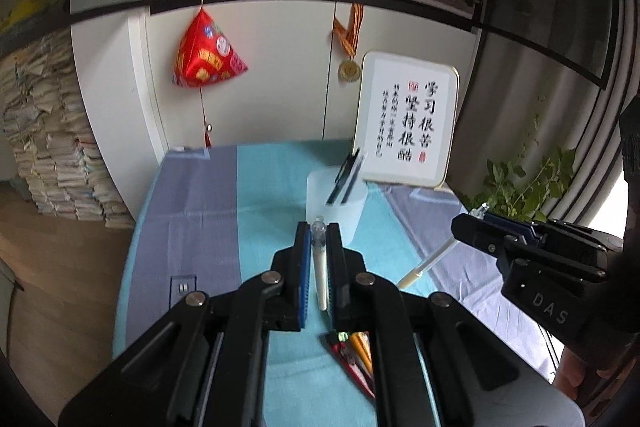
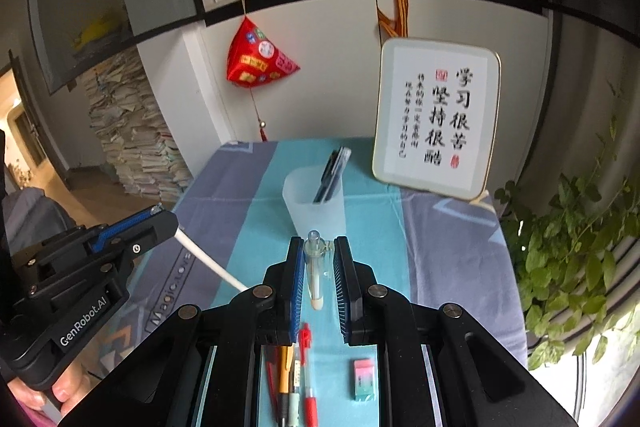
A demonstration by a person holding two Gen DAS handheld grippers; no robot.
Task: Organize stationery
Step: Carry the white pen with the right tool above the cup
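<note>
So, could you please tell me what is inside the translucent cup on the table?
The translucent cup holds a few dark pens leaning together, their tops above the rim. The frosted wall blurs their lower ends, so anything else inside cannot be seen.

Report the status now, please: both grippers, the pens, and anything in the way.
Left gripper shut on white pen. Right gripper holds clear pen. Cup ahead, holding dark pens. More pens, eraser on table below.
</note>
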